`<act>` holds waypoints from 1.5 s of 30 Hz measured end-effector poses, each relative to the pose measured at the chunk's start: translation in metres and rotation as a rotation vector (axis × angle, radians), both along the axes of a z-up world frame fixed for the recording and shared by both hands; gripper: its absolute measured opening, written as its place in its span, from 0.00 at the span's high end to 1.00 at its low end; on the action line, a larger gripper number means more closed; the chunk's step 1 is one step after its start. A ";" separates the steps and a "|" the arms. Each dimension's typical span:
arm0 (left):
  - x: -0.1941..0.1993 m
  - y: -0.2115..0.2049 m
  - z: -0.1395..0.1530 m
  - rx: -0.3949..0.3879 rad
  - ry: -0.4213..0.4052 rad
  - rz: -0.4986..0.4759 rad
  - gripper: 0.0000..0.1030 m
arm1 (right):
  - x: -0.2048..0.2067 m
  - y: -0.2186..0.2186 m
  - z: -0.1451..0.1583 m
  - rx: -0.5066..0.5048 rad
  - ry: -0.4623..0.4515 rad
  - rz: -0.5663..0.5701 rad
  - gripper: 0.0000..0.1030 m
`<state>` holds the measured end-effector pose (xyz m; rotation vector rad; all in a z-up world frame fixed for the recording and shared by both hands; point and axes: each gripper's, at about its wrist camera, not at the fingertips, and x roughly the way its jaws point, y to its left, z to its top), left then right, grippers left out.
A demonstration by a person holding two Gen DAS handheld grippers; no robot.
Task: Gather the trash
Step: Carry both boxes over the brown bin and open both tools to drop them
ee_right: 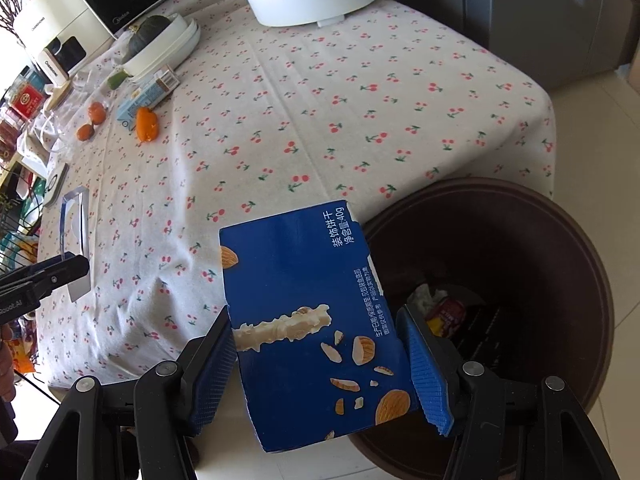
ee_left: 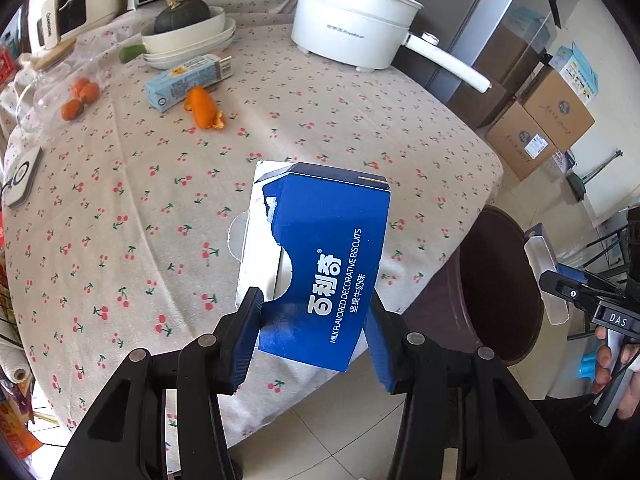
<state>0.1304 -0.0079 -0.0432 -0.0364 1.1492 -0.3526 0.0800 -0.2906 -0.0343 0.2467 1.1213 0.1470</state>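
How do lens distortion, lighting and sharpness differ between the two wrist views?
Left wrist view: strong fisheye bending, dark corners; daylight falls evenly on the tablecloth; the biscuit box has crisp print. Right wrist view: the same curvature; the floor is washed out bright, the bin interior is dim, and the almond box stays sharp.

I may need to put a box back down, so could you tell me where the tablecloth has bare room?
The tablecloth is bare across its middle and near side, from the white cooking pot down to the edge beside the brown bin. The far left corner is crowded: stacked dishes, a light blue carton, orange peel and small oranges.
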 end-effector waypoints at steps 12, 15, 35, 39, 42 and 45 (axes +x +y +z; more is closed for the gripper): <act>-0.021 -0.101 -0.006 0.006 0.013 -0.200 0.50 | -0.023 -0.063 -0.011 -0.025 0.031 -0.108 0.34; -0.025 -0.130 -0.011 0.008 0.022 -0.248 0.50 | -0.031 -0.078 -0.014 -0.032 0.039 -0.135 0.34; -0.035 -0.222 -0.037 0.001 -0.011 -0.386 0.22 | -0.063 -0.145 -0.026 -0.049 0.080 -0.244 0.34; -0.032 -0.214 -0.036 0.015 -0.016 -0.367 0.21 | -0.061 -0.142 -0.026 -0.050 0.080 -0.235 0.34; -0.032 -0.204 -0.034 0.023 -0.014 -0.350 0.21 | -0.059 -0.138 -0.027 -0.053 0.082 -0.227 0.34; -0.029 -0.192 -0.031 0.029 -0.013 -0.324 0.21 | -0.057 -0.134 -0.027 -0.059 0.082 -0.221 0.34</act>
